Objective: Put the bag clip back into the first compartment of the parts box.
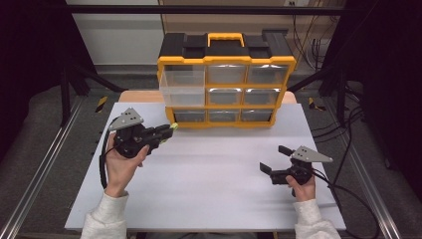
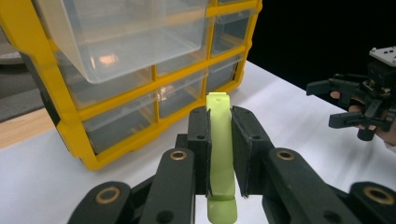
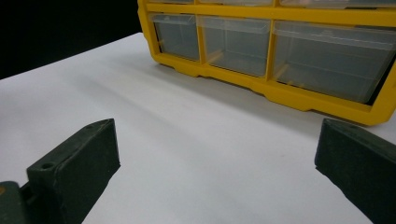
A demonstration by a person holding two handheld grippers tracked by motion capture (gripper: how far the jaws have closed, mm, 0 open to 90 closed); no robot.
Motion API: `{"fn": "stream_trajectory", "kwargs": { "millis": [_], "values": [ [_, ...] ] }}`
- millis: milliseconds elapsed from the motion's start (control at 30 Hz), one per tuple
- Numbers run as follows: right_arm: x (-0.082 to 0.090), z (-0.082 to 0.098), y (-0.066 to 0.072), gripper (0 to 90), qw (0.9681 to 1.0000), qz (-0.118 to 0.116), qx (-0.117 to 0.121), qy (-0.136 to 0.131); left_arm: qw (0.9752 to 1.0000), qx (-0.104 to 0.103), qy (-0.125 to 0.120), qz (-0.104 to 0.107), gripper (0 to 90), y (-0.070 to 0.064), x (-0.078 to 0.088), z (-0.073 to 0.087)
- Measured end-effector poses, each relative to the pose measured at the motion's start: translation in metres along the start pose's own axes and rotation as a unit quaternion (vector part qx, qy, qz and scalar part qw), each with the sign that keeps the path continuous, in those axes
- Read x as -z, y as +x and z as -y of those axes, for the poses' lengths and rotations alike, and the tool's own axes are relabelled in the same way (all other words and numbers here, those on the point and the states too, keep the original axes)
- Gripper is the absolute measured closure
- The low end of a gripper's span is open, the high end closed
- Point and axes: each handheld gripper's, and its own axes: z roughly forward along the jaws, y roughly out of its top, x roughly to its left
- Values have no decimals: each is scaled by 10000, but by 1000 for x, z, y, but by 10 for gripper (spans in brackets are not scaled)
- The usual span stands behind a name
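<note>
A pale green piece sits pinched in the left gripper, near the yellow drawer cabinet; the right gripper is spread, holding nothing.

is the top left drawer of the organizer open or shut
Open. The top left drawer juts out past the yellow organizer frame, unlike its neighbours.

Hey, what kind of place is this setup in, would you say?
Probably a lab or workshop bench rigged for recording handling tasks. A white table sits inside a dark metal frame with cables trailing off, and a yellow drawer organizer stands on it. The left gripper holds a light green piece.
</note>
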Motion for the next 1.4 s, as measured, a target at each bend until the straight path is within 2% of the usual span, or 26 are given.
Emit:
{"fn": "stream_trajectory", "kwargs": {
  "millis": [433, 933, 1400],
  "values": [
    [0, 0, 0, 5, 10000, 1, 6, -9, 9998, -111, -165, -34, 776, -2, 8, -29],
    [0, 0, 0, 5, 10000, -2, 5, -12, 9994, -223, -222, -130, 776, -4, 8, -58],
    [1, 0, 0, 5, 10000, -11, 1, -11, 9992, -167, -260, -250, 775, 0, 2, -78]
  ]
}}
